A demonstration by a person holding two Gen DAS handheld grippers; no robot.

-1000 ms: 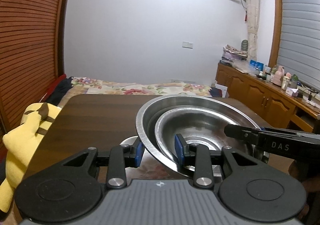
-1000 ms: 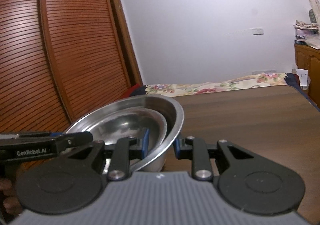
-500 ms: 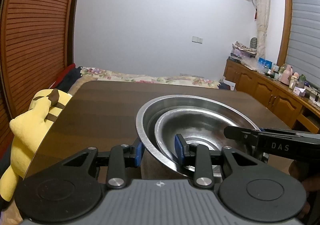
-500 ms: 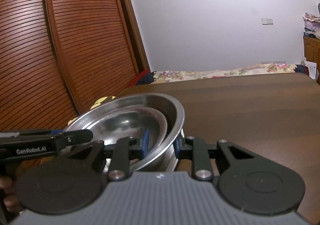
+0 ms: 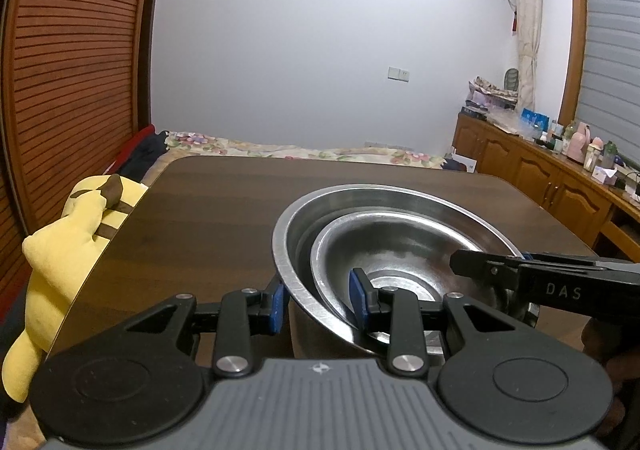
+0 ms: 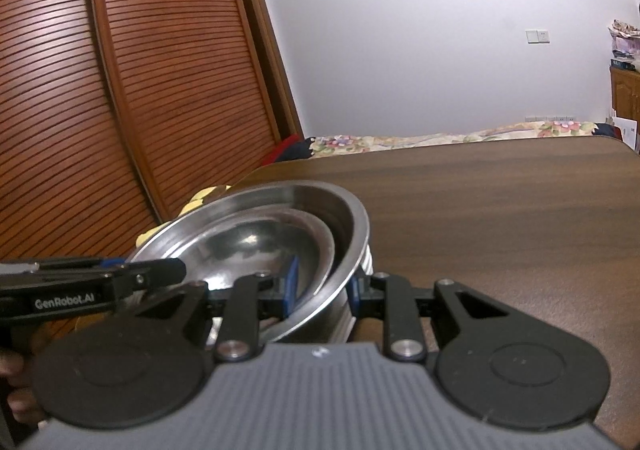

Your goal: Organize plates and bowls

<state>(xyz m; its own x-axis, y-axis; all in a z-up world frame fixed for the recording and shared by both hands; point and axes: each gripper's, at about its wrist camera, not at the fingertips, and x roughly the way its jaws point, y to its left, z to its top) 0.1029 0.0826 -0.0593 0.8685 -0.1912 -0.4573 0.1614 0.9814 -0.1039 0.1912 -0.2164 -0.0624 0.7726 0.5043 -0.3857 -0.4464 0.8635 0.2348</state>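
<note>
A large steel bowl (image 5: 360, 206) holds a smaller steel bowl (image 5: 400, 246) nested inside it. They appear to rest on further stacked dishes (image 6: 366, 258) over the dark wooden table (image 5: 224, 218). My left gripper (image 5: 318, 304) is shut on the left rims of both bowls. My right gripper (image 6: 318, 288) is shut on the large bowl (image 6: 348, 250) at its right rim; the small bowl (image 6: 256, 246) lies inside. The right gripper also shows at the right of the left wrist view (image 5: 472, 264).
A yellow plush toy (image 5: 64, 250) lies off the table's left edge. A slatted wooden wardrobe (image 6: 100, 90) stands on the left. A bed with a floral cover (image 5: 280, 148) is behind the table. A wooden sideboard (image 5: 540, 178) with clutter runs along the right.
Both grippers keep their hold on the bowls. The stack has come down and toward the near side of the table; more tabletop shows beyond it.
</note>
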